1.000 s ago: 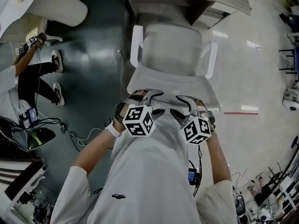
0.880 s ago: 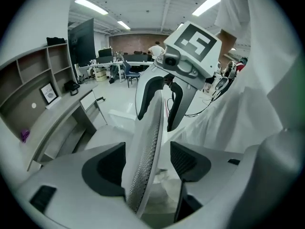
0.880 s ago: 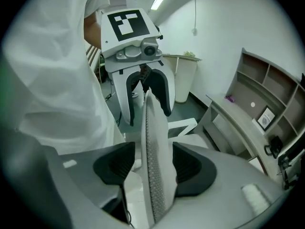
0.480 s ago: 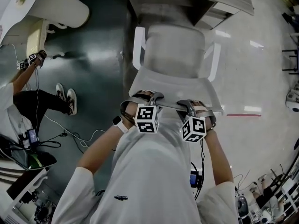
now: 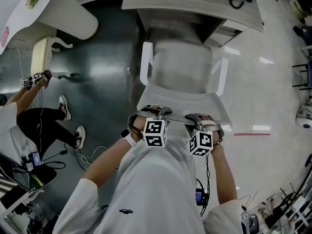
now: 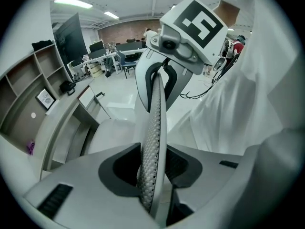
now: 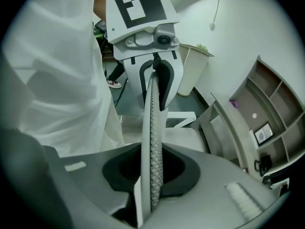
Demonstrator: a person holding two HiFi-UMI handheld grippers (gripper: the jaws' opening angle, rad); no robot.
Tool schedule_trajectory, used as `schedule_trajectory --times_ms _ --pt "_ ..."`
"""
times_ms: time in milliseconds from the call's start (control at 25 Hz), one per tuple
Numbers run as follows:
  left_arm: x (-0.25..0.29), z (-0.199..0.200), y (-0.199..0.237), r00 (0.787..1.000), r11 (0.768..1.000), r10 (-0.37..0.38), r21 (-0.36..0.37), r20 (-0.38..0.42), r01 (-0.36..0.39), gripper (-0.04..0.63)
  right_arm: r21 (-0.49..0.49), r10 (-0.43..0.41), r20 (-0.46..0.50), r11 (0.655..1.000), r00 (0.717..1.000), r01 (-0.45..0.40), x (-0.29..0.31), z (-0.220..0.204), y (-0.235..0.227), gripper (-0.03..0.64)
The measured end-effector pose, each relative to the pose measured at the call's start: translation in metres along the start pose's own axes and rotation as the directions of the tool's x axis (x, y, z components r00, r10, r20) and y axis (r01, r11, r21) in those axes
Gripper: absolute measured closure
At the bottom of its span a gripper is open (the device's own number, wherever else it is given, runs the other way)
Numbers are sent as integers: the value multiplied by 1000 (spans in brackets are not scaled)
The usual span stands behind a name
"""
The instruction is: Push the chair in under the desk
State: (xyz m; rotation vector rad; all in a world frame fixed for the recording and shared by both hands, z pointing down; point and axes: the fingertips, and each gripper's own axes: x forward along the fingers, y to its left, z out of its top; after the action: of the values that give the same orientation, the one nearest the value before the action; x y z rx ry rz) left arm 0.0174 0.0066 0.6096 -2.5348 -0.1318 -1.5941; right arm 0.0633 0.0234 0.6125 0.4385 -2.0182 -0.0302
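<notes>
- Barely begun, by the look of it: chair (image 5: 180, 65) facing the counter (image 5: 195, 4), seat front close up to its edge, armrests and back out over the open floor (image 5: 102, 72).
- Hard to say whether any of the seat sits beneath the counter yet.
- Gripped at the top of the chair back (image 6: 152, 142) by the left hand-held gripper (image 5: 157, 112), jaws closing with the perforated rim between them and pinched.
- Same for the right hand-held gripper (image 5: 197, 117): jaws closing on that rim, clamped on it just beside the left one.
- Left to do, as a judgement: push forward until the seat goes under the counter and the back comes near its edge, then release.
- Underfoot: dark glossy flooring to the left, pale shiny flooring to the right, with a red strip (image 5: 251, 134) on it; smooth enough for easy sliding, probably, though the chair's base is out of sight.
- Round about: another person (image 5: 34, 123) at far left, loose cables (image 5: 85, 145), a second chair (image 5: 41, 57) by a rounded white table (image 5: 58, 9), open shelves (image 7: 271, 104) next to the counter.
</notes>
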Motion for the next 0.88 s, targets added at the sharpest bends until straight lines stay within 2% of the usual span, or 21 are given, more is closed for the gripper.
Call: schedule_trajectory --times_ms 120,320,480,680,880 --pt "3 4 14 1000 1000 11 -8 -2 -11 476 -34 -32 -12 999 999 32 4 -5 -16 546" --pt "6 4 40 999 999 44 3 -3 -44 485 -41 -26 -30 999 999 25 12 -7 -44 548" --pt "9 8 64 1000 1000 23 -14 -10 -23 489 -94 -77 -54 993 996 71 19 -14 -70 558" --pt "13 6 86 996 995 88 41 -9 -87 497 -122 -127 -62 985 990 118 28 -14 -91 561" --pt "15 3 106 994 993 103 60 -27 -101 497 -137 -162 -81 979 983 150 34 -14 -108 566"
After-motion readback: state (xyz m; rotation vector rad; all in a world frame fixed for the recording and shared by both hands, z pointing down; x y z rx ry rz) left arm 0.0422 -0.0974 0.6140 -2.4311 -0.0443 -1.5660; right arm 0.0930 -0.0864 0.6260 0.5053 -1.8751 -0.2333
